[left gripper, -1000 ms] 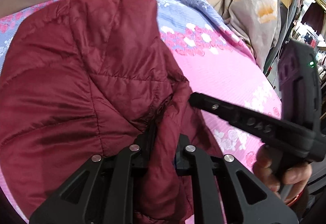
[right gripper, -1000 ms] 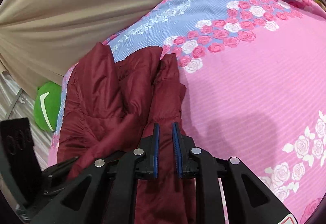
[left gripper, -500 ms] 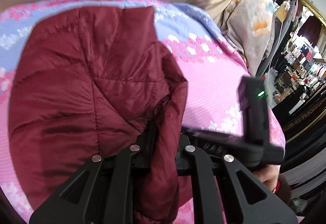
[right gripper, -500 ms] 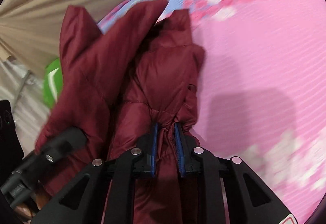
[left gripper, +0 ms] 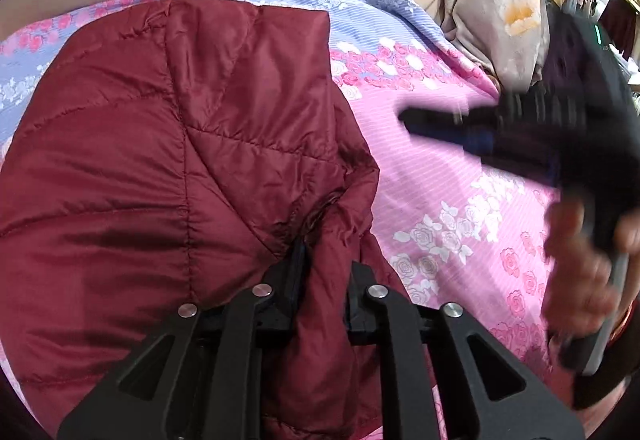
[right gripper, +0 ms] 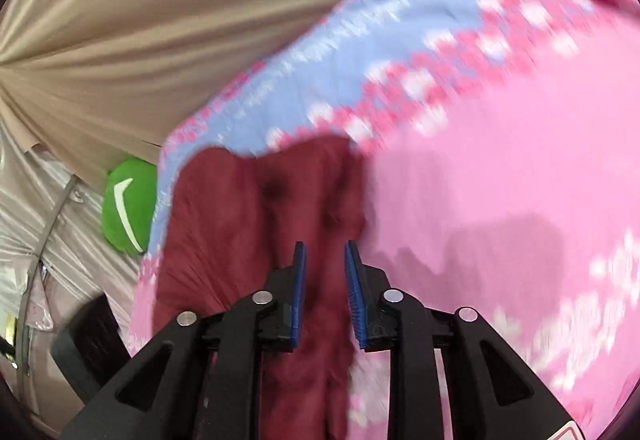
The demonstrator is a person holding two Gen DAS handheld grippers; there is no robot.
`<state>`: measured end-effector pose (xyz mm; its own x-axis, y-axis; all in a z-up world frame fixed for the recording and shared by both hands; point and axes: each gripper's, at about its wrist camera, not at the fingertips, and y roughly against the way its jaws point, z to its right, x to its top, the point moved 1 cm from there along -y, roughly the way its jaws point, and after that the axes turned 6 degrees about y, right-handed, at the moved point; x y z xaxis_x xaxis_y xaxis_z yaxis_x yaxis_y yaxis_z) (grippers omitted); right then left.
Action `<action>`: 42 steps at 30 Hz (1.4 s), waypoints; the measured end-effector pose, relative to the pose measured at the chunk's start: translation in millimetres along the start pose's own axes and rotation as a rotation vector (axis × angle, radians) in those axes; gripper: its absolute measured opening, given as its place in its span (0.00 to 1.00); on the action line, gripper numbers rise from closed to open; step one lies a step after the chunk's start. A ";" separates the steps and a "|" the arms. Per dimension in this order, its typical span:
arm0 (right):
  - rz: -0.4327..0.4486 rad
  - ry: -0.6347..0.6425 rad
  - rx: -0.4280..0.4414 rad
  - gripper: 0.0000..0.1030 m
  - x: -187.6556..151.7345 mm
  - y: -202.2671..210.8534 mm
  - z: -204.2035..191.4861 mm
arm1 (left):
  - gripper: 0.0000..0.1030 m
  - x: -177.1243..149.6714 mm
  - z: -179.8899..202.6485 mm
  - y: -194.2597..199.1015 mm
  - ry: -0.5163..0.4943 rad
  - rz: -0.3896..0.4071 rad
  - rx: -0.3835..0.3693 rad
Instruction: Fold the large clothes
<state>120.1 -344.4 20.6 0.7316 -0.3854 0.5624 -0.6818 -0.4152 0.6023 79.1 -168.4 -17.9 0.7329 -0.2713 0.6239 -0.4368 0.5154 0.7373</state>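
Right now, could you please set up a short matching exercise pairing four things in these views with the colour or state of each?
Things:
1. jacket
2. left hand-held gripper
3. right hand-held gripper
4. cushion

Colour or state:
A. green with a white curved mark
B. dark red, quilted, lying on the flowered bedsheet
C. jaws parting, blue pads clear of the fabric
D. jaws easing apart with a fold of fabric between them

Pairs: 1-B, 2-D, 3-C, 4-A
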 end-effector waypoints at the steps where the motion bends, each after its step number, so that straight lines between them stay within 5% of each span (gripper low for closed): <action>1: 0.002 0.019 0.001 0.26 8.8 -3.4 -7.4 | 0.15 -0.3 1.2 3.8 -0.002 0.009 0.002; 9: -0.074 0.150 0.096 0.47 30.8 -48.2 -54.2 | 0.55 5.4 -21.7 105.8 0.058 0.202 -0.027; 13: -0.113 0.160 0.129 0.43 31.0 -70.7 -70.5 | 0.56 15.5 -53.1 133.7 0.159 0.269 -0.013; 14: -0.126 0.162 0.117 0.18 31.0 -76.8 -73.0 | 0.57 17.3 -60.4 133.9 0.180 0.276 0.001; 17: -0.101 0.202 0.120 0.05 34.6 -71.8 -84.5 | 0.56 15.0 -76.9 127.5 0.244 0.250 0.033; 21: 0.000 0.161 0.151 0.05 44.1 -38.5 -66.4 | 0.56 10.0 -80.4 105.0 0.283 0.190 -0.013; 25: -0.122 0.090 0.019 0.08 31.8 -82.9 -18.4 | 0.56 1.2 -71.3 67.0 0.240 0.129 0.037; 28: -0.146 0.064 0.019 0.09 23.5 -94.0 -7.4 | 0.56 -4.0 -66.4 52.2 0.201 0.130 0.097; 32: -0.035 0.088 -0.002 0.20 34.4 -50.3 -12.1 | 0.56 -4.4 -68.3 49.5 0.193 0.117 0.106; 35: 0.038 0.043 -0.016 0.20 45.4 -22.3 7.3 | 0.56 4.8 -76.4 60.4 0.256 0.120 0.027; 38: -0.015 0.017 -0.102 0.20 55.9 -36.5 29.6 | 0.56 20.2 -74.0 65.2 0.272 0.131 -0.029; 40: -0.083 0.010 -0.083 0.19 58.0 -59.7 34.3 | 0.56 29.1 -66.4 61.9 0.258 0.135 -0.018; 42: -0.152 0.037 -0.056 0.06 57.8 -85.3 27.6 | 0.56 32.5 -57.8 56.0 0.242 0.127 -0.020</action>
<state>220.5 -353.9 -13.9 0.8265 -0.2907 0.4820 -0.5629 -0.4196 0.7121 108.6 -101.4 28.7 0.7771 -0.0025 0.6293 -0.5248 0.5493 0.6503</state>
